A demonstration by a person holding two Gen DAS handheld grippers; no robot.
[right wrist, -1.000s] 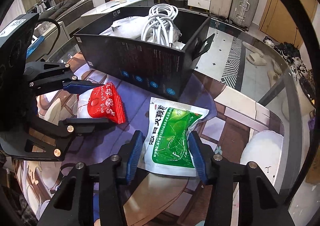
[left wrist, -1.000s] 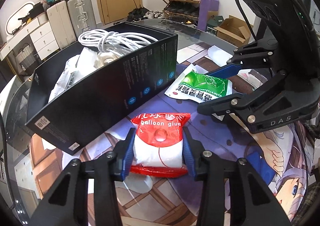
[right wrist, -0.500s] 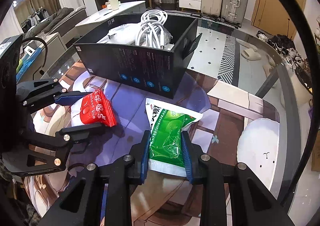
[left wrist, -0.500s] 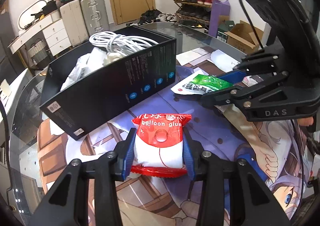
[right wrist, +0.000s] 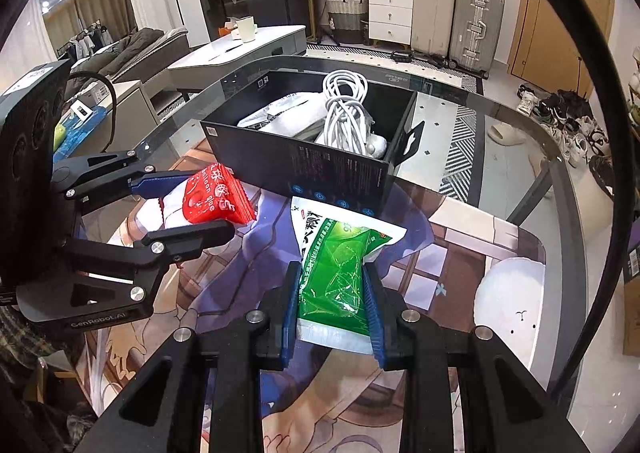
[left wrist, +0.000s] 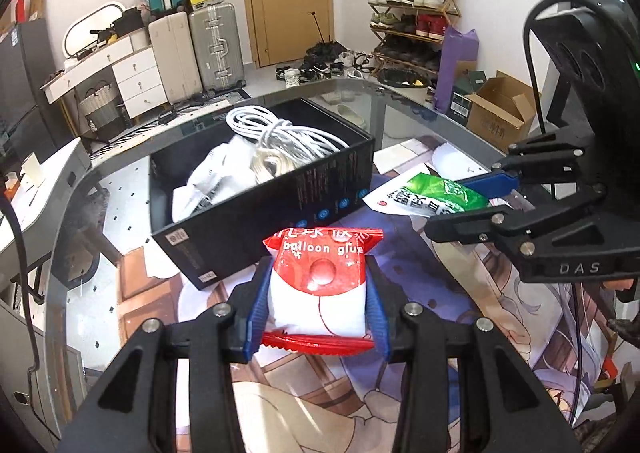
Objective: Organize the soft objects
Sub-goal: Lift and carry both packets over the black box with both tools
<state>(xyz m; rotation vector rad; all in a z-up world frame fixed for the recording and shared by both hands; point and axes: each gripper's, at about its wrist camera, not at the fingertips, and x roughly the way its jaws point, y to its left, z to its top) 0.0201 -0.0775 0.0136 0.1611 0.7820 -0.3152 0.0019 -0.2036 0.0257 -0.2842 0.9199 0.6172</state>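
My left gripper (left wrist: pixel 318 285) is shut on a red and white "balloon glue" packet (left wrist: pixel 320 273), held above the printed mat; the same packet (right wrist: pixel 210 197) shows in the right wrist view. My right gripper (right wrist: pixel 332 285) is shut on a green and white pouch (right wrist: pixel 336 265), squeezed narrow between the blue pads and lifted off the mat; the same pouch (left wrist: pixel 428 193) appears at the right of the left wrist view. Beyond both stands an open black box (left wrist: pixel 280 197) holding a coiled white cable (left wrist: pixel 280 133) and white bags. That box (right wrist: pixel 320 169) lies straight ahead of the right gripper.
A glass table (right wrist: pixel 500 125) carries the printed mat (left wrist: pixel 460 333). A white round cushion print (right wrist: pixel 508 293) lies at the mat's right. Suitcases (left wrist: pixel 196 49), a dresser, a shoe rack (left wrist: pixel 412 13) and a cardboard box (left wrist: pixel 500 113) stand around the room.
The right gripper closed on the green pouch, and both grippers rose with their packets. The black box now looks lower and farther away in both views.
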